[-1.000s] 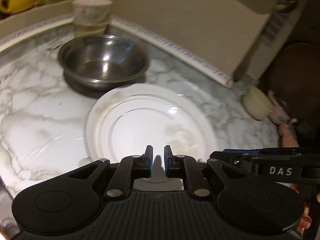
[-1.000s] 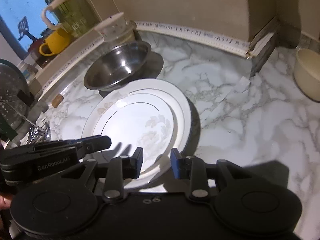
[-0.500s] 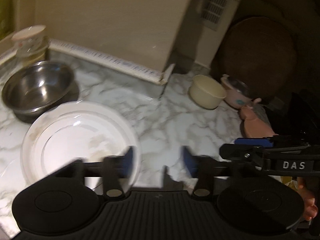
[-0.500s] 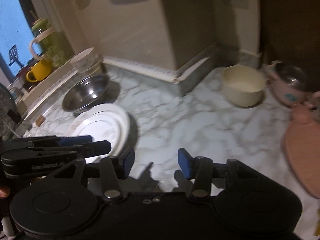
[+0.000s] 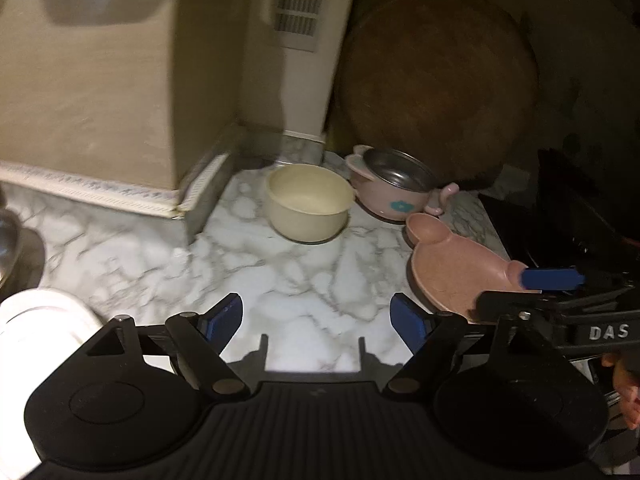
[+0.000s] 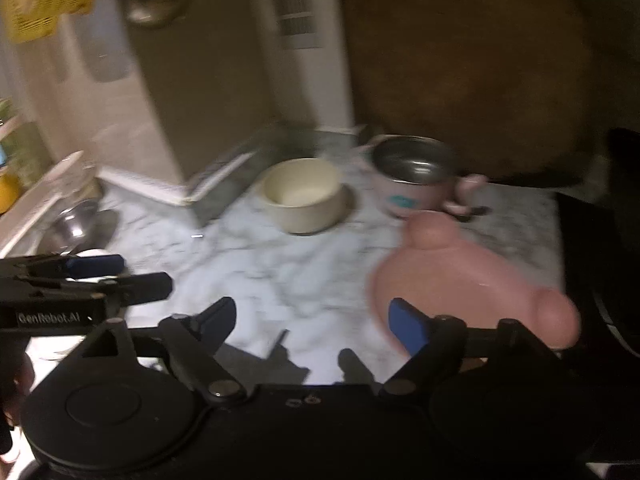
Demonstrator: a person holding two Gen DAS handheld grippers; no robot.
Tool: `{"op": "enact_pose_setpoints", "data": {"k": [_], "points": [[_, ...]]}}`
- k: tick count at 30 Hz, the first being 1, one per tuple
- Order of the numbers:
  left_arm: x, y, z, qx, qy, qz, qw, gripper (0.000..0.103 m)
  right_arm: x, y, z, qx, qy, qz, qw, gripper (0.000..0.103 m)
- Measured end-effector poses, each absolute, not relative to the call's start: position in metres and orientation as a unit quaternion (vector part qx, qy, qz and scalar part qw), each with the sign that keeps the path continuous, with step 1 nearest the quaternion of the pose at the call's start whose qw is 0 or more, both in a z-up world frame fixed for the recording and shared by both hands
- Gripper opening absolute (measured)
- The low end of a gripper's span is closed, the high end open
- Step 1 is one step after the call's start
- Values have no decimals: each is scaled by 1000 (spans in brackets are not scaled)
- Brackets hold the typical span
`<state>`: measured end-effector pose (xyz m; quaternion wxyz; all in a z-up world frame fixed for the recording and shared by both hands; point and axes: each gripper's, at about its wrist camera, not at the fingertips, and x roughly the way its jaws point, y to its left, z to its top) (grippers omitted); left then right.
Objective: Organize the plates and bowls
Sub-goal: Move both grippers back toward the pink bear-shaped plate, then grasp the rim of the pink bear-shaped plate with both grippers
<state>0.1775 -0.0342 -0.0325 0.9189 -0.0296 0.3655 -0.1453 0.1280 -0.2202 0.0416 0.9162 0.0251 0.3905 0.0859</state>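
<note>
Both grippers are between pickups; the left gripper (image 5: pixel 316 318) and right gripper (image 6: pixel 312 318) stand wide with only marble countertop (image 5: pixel 280 276) between their fingers, the jaws having just been opening. The white plate (image 5: pixel 44 314) lies at the left edge; the cream bowl (image 5: pixel 308 206), pink handled bowl (image 5: pixel 394 190) and pink mouse-eared plate (image 6: pixel 468 276) wait ahead; next, likely, one gripper must straddle a rim squarely.

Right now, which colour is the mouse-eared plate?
Pink; the mouse-eared plate shows best in the left wrist view.
</note>
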Motion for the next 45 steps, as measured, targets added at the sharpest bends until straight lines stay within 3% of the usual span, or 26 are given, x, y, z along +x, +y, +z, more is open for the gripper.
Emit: {"op": "enact_pose_setpoints", "data": {"k": [2,5,18,27,32,36,41,45], "points": [[184,-50,-35,-23,369,-155,916,84,126,-238,38,31,394,59,917,88],[194,-71,-39,-17,370,-168,913,103,123,-265,32,45,401,24,915,88],[261,-152,-65,37,399,-194,895,103,134,-327,-16,96,444,-87,887,83],[304,-186,-95,51,433,-218,873,102,156,-345,-42,141,475,-114,861,66],[317,-197,-103,50,445,-223,866,90,163,-352,-49,154,481,-122,854,53],[327,-203,-110,53,459,-225,858,63,168,-356,-54,167,484,-125,850,43],[338,-202,-118,40,478,-227,848,38,169,-363,-56,181,481,-132,847,27],[341,-201,-123,28,489,-228,842,33,168,-366,-58,191,481,-134,845,19]]}}
